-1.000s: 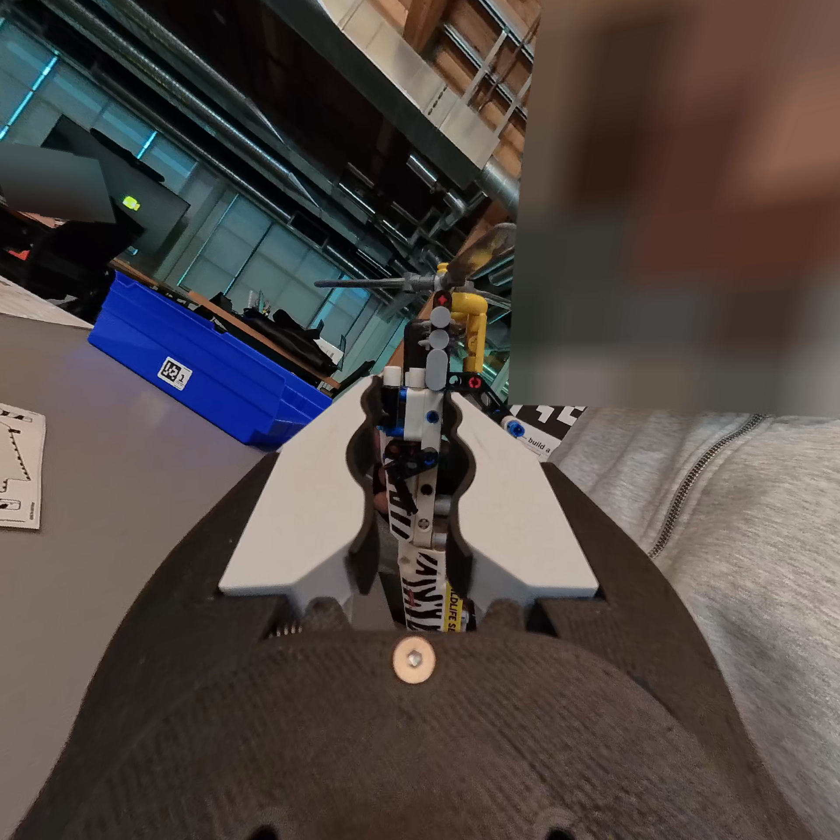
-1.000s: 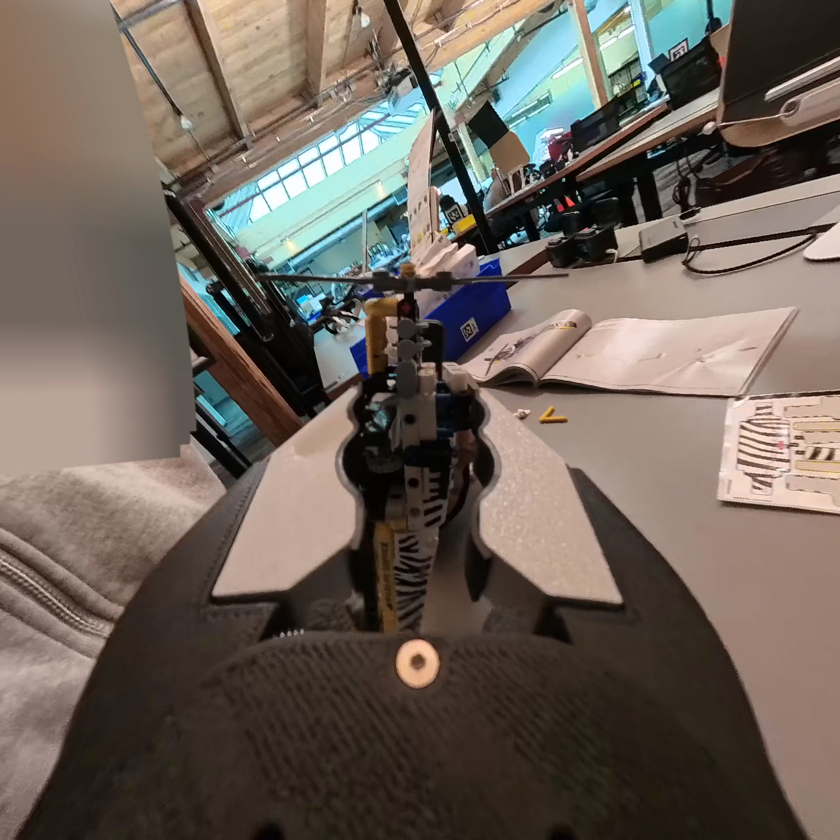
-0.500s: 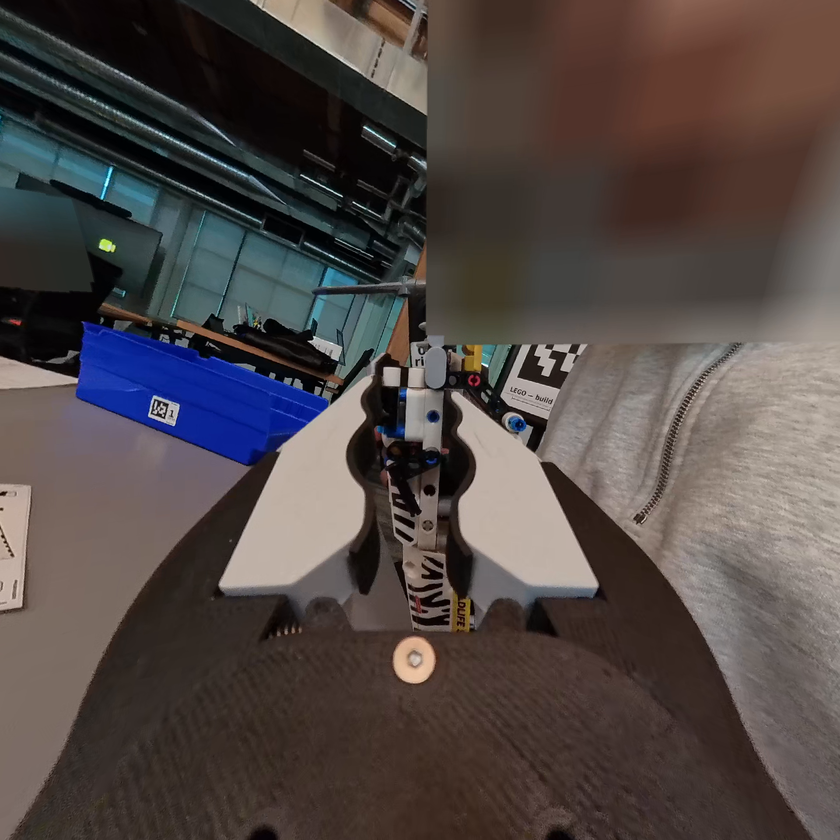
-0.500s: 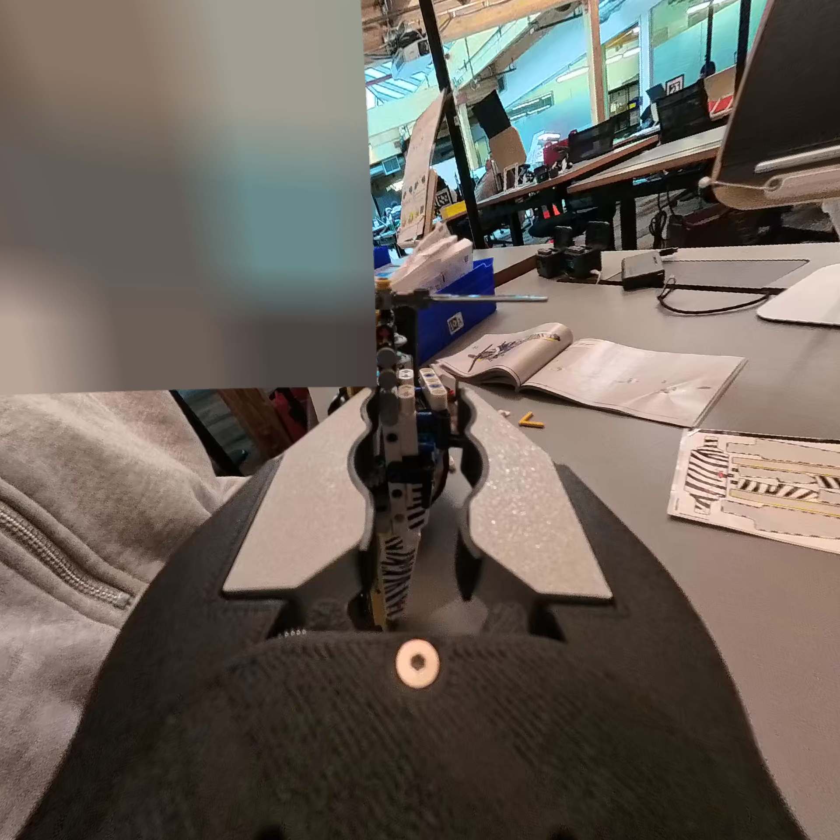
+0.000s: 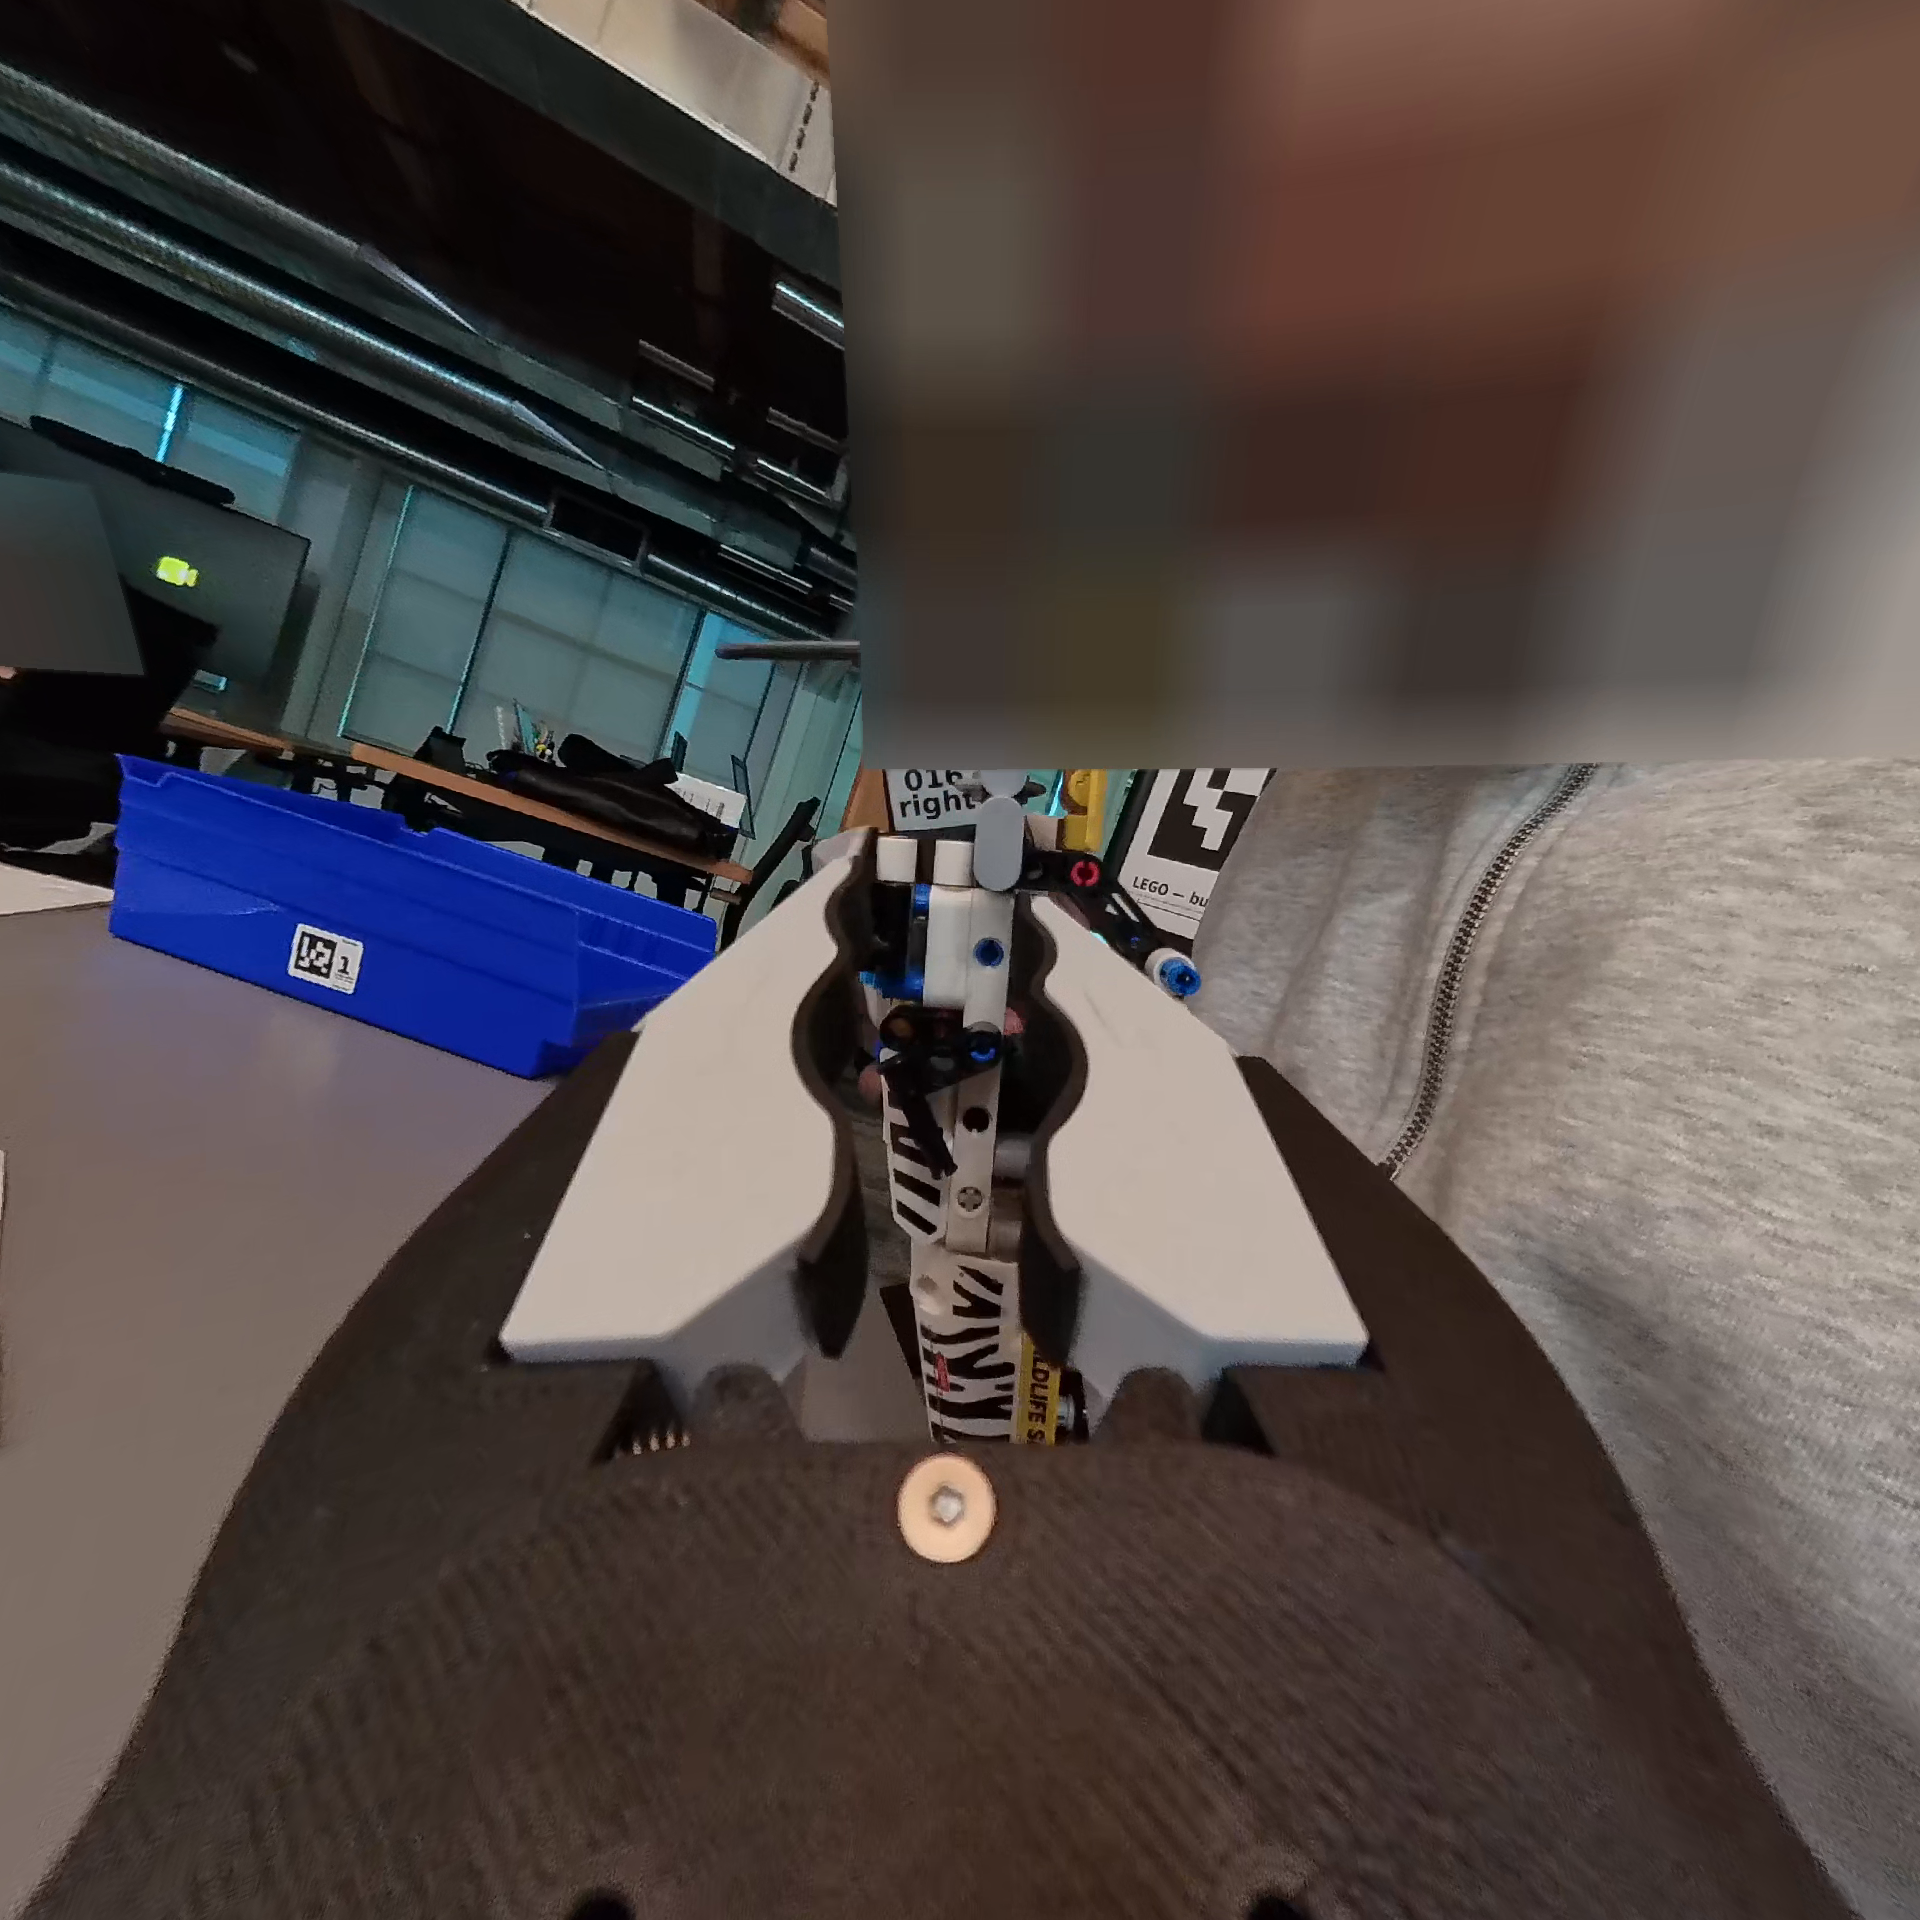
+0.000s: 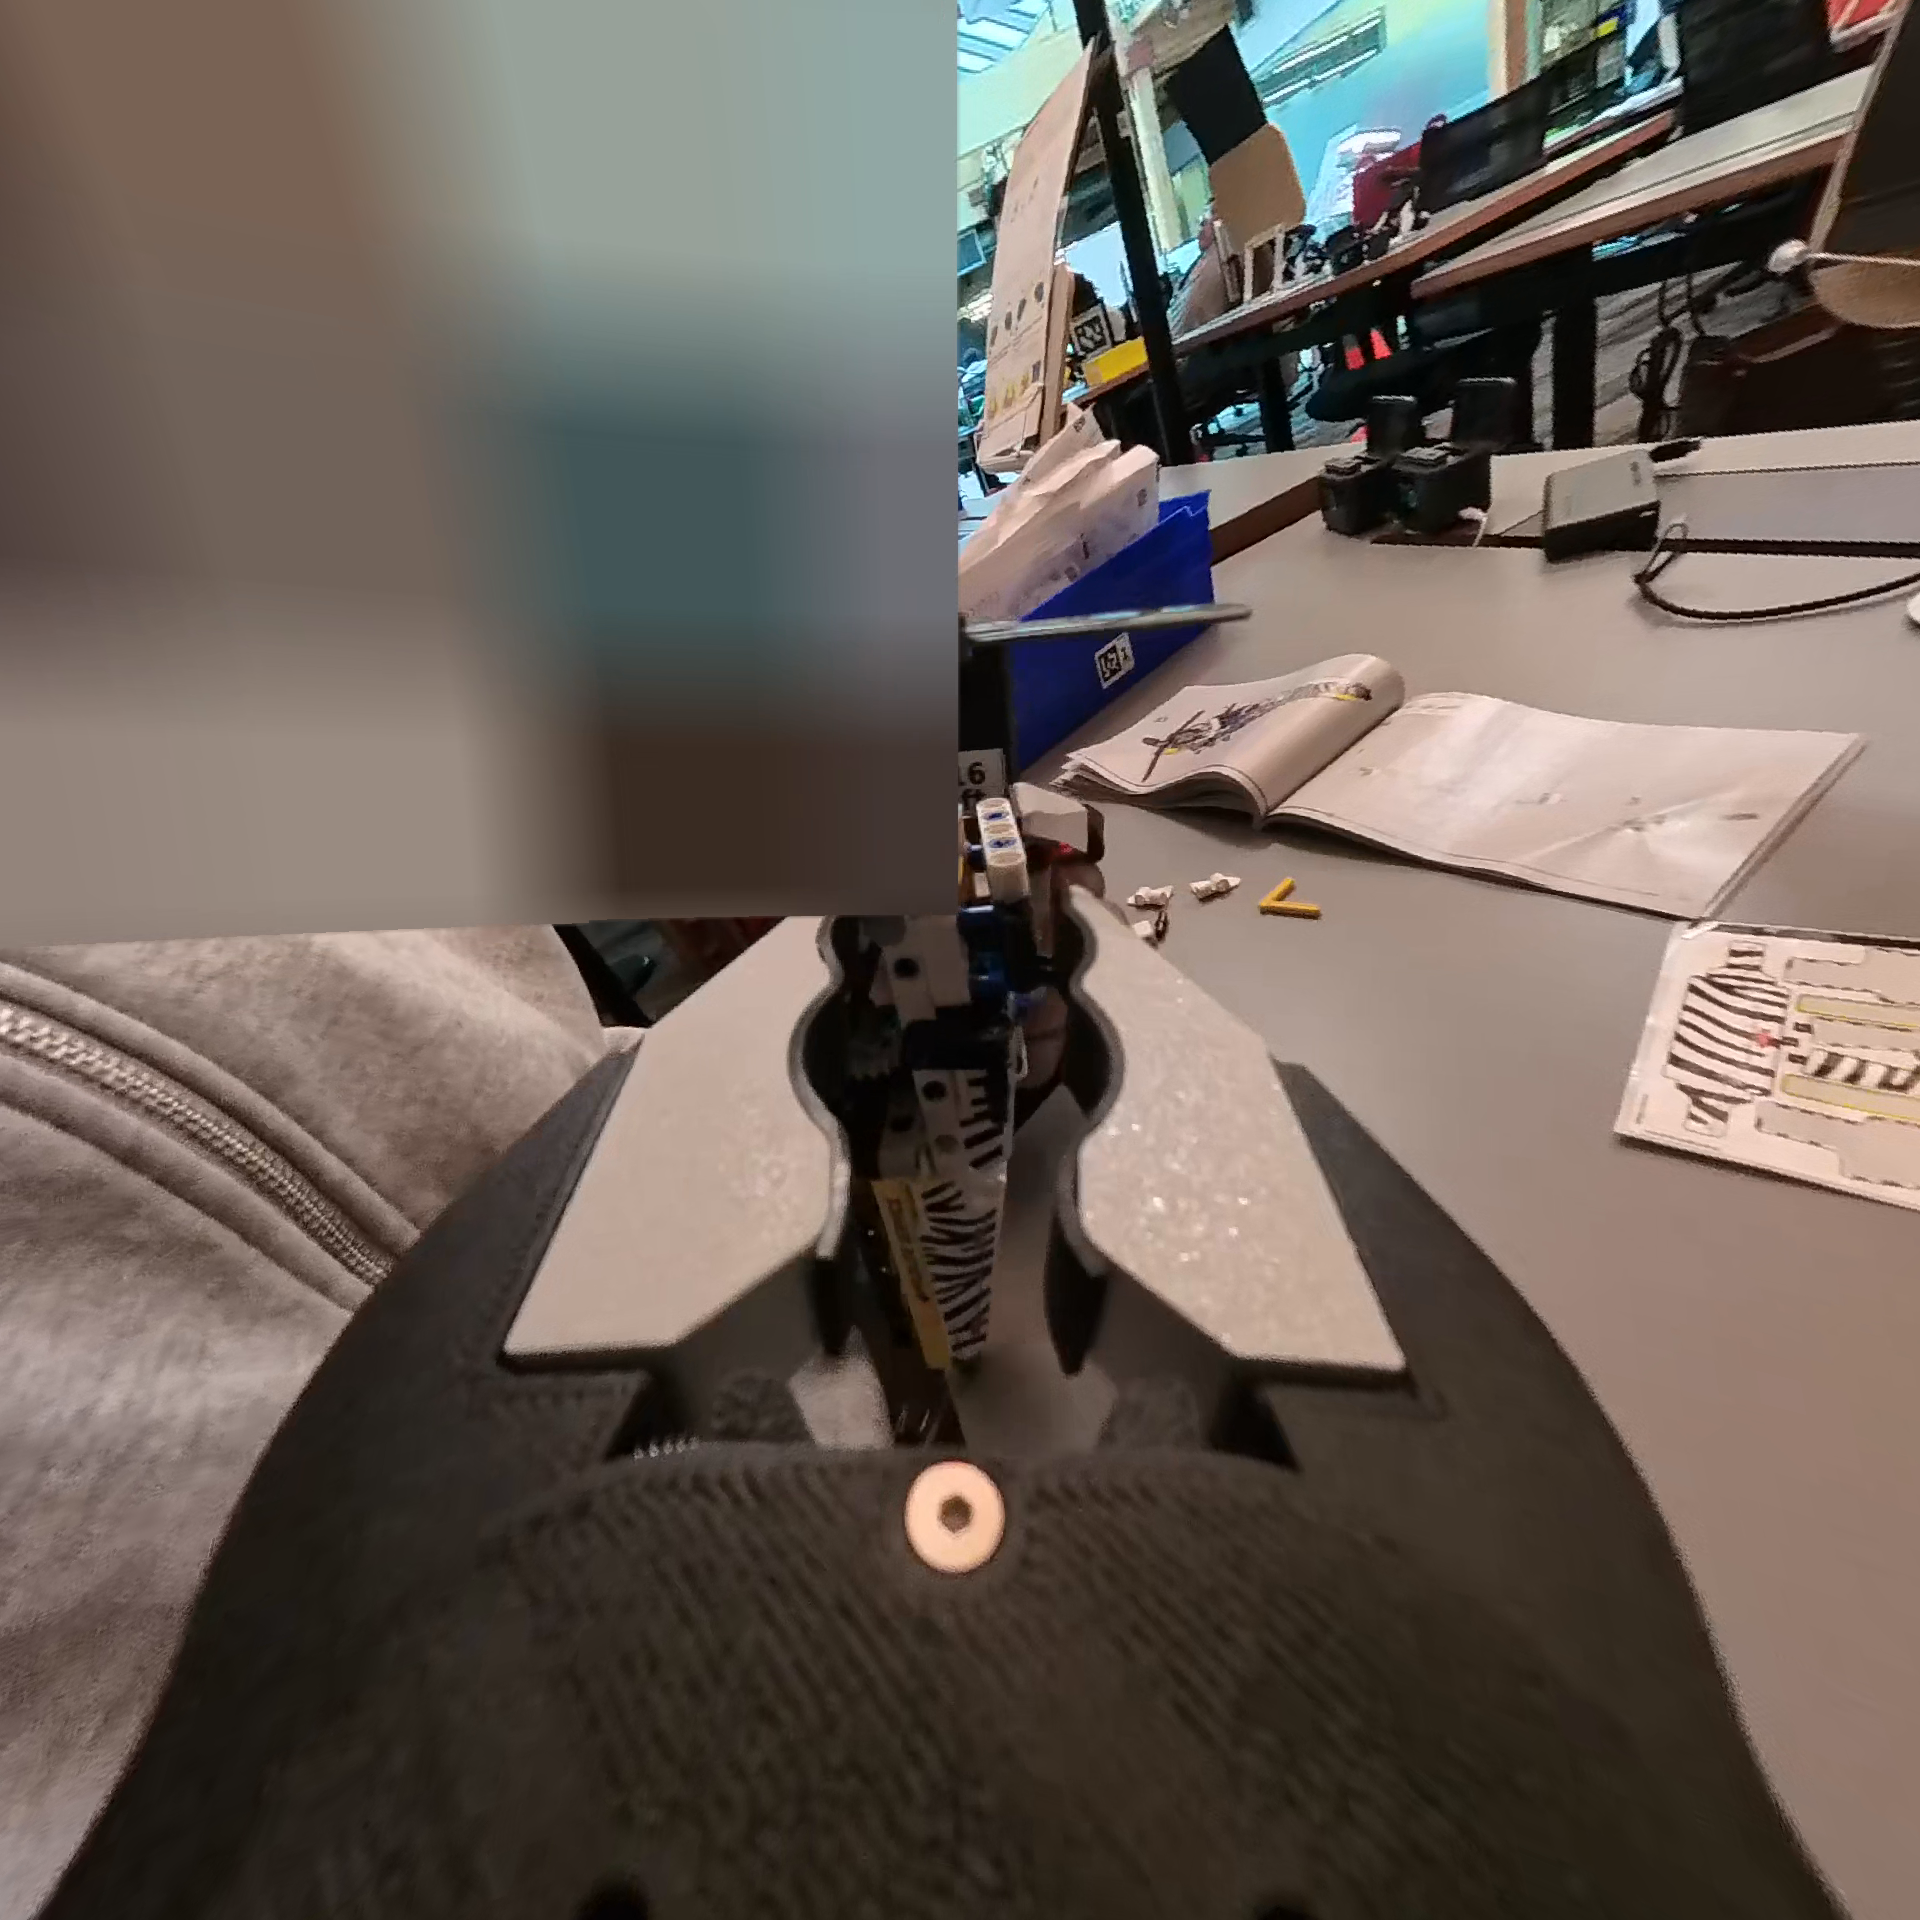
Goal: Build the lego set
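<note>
Model (image 5: 961, 1081) sits upright between both tongs, its long axis running along the fingers, above the tabletop (image 6: 1455, 1039). We pinch it with left tongs (image 5: 940, 997) and right tongs (image 6: 951, 997), equally near.

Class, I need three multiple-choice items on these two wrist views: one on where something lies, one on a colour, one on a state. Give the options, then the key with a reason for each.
1. Where is the sticker sheet?
A. in the bin
B. flat on the table
C. on the booklet

2. What colour is the bin?
A. red
B. green
C. blue

3. The booklet is
A. open
B. closed
C. rolled up

Key: B, the sheet rests on the grey tabletop apart from the booklet; C, its walls are blue; A, its pages lie spread.
</note>
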{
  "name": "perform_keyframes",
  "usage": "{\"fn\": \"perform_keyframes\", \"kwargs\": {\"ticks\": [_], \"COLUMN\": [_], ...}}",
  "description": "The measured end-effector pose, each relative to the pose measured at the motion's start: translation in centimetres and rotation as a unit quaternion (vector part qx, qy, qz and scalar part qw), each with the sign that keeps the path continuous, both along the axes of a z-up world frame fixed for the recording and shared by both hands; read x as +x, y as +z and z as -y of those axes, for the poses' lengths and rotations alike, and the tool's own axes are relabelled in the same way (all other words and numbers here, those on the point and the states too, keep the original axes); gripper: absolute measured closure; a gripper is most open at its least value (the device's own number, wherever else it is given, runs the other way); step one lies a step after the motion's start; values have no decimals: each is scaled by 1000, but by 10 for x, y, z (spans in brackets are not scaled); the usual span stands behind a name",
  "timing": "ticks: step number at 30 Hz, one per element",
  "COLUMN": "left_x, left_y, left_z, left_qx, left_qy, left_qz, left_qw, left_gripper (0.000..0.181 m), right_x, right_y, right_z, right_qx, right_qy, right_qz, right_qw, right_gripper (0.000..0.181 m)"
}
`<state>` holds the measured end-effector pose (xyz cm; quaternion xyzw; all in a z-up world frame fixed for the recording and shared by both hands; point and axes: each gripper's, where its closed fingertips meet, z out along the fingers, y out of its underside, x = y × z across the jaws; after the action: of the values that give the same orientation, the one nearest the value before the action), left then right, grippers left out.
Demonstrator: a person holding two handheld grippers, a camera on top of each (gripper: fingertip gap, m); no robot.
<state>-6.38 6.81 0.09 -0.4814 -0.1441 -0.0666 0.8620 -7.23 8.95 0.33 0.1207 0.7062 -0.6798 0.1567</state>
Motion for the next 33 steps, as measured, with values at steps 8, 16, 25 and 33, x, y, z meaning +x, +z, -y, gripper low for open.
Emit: {"fn": "perform_keyframes", "kwargs": {"ticks": [8,16,25,33], "left_x": [5,3,0,0], "left_y": [3,1,0,2], "left_z": [0,0,2,4], "left_qx": [4,9,14,23], "left_qy": [-6,-19,-24,-21], "left_qz": [-13,3,17,16], "left_qw": [1000,1000,999,999], "left_gripper": [158,158,158,157], "right_x": [7,4,2,1], "right_y": [3,3,2,3], "right_z": [1,1,2,4], "right_qx": [-3,-5,-2,3], "right_qy": [-4,-24,-28,-26], "right_qz": [-21,-47,-56,-56], "right_qw": [1000,999,998,998], "right_gripper": [153,155,157,157]}}
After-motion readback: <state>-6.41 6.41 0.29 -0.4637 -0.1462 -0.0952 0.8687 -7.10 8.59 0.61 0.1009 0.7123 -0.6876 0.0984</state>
